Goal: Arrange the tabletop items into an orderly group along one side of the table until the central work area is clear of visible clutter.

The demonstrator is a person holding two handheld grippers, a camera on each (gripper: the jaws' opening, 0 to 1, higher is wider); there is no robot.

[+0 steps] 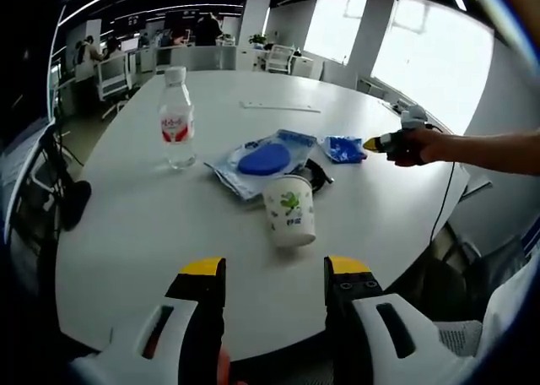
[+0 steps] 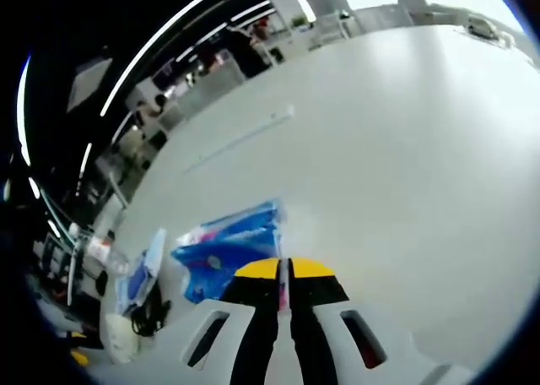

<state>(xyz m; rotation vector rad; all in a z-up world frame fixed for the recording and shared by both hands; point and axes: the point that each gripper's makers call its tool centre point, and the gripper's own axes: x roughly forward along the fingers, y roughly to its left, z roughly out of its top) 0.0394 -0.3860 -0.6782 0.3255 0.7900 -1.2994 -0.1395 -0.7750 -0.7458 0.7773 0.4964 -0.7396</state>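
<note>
Left gripper view looks across a big round white table (image 1: 152,233) in an open office with desks and chairs (image 1: 110,77) behind and bright windows (image 1: 422,47) at the far right, washed out so nothing outside reads. Mid-table sits a flat clear bag with a blue disc inside (image 1: 263,159), its back edge partly under a black cable bundle (image 1: 319,176) that is mostly hidden by the paper cup (image 1: 289,210) standing upright just in front. A water bottle (image 1: 176,119) with red label stands upright, apart to the left of the bag. A small blue packet (image 1: 344,149) lies just beside the bag toward the right; the right gripper (image 1: 377,145) reaches in from the right edge with its yellow tip at the packet, held by a hand (image 1: 418,146), contact too small to confirm. A thin white strip (image 1: 280,107) lies farther back. Left gripper (image 1: 274,271) hovers over the near table edge, jaws spread wide, nothing between them. In the right gripper view, tilted hard, the right gripper (image 2: 284,269) has its yellow-tipped jaws pressed together with only a thin slit, right at the edge of the blue packet (image 2: 226,248); whether a corner is pinched I cannot tell. The bag (image 2: 139,271), cable (image 2: 150,313) and cup (image 2: 118,338) are squeezed and blurred at the lower left, the cup cut off by the rim.
</note>
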